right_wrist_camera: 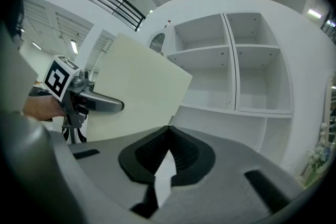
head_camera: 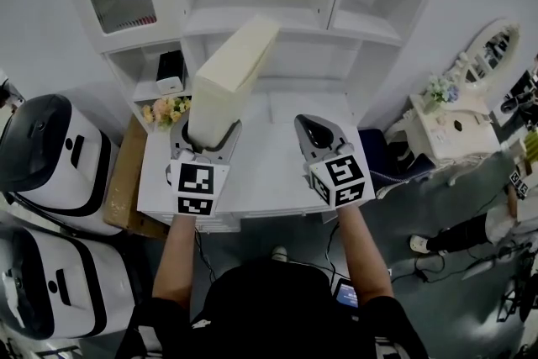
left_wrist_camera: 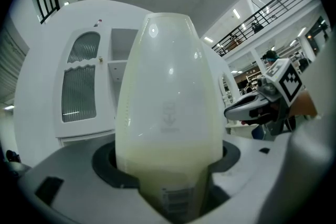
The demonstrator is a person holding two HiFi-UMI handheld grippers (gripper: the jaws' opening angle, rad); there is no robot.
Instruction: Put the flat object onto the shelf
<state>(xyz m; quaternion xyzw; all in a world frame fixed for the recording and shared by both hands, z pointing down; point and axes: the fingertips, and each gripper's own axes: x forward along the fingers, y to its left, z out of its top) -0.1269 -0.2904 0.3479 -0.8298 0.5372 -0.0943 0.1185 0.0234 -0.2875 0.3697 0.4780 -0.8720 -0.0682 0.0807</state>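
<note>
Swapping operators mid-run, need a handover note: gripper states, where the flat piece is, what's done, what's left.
Left gripper: shut on the lower end of the flat cream object, which tilts up and away toward the shelf unit.
Right gripper: shut, nothing in it, level beside the left.
Done: object is picked up and held in the air in front of the shelf unit, not touching it.
Left: carry it in, set it on a shelf board, open the left jaws, back out.
</note>
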